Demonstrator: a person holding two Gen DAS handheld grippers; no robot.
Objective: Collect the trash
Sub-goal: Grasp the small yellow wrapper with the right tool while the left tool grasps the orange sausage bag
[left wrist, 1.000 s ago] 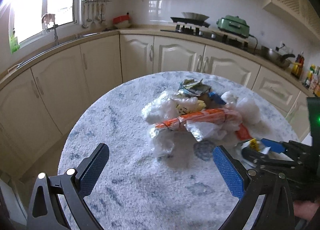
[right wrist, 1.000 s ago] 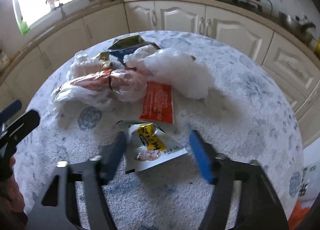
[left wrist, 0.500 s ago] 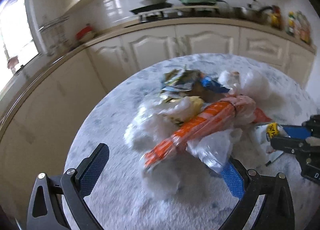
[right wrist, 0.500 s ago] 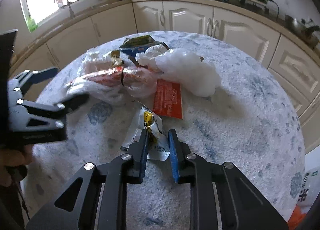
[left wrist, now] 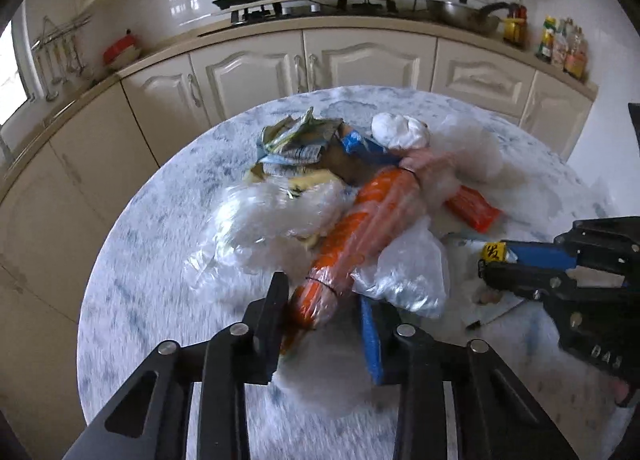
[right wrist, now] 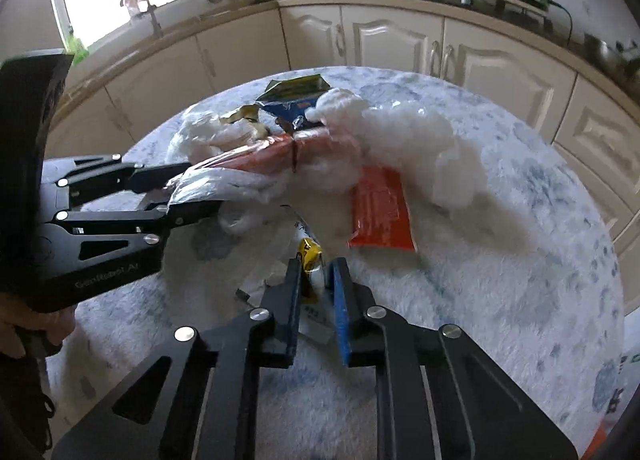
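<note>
While the trash lies heaped on the round table [left wrist: 132,260], both grippers are already engaged with it. In the lower centre of the left wrist view, the left gripper [left wrist: 324,308] has its jaws drawn in around the near end of the orange wrapped roll [left wrist: 360,227]; they look clamped on it, with the crinkled clear plastic [left wrist: 404,276] bunched against the blue pad. In the lower centre of the right wrist view, the right gripper [right wrist: 316,280] is pinched together on the white and yellow sachet [right wrist: 310,252], which stands up between the pads just above the table top.

Outward from there, toward mid-frame, the rest of the pile sits untouched: a flat red packet [right wrist: 380,211] just right of the sachet, a big wad of white plastic bag [right wrist: 416,147] above it, and crumpled foil and blue wrappers [right wrist: 294,95] at the far edge of the heap. No bin or bag to receive anything shows in either view.

By my reading the task is early: two pieces are gripped and none has left the table yet, and most of the heap remains to be gathered.
</note>
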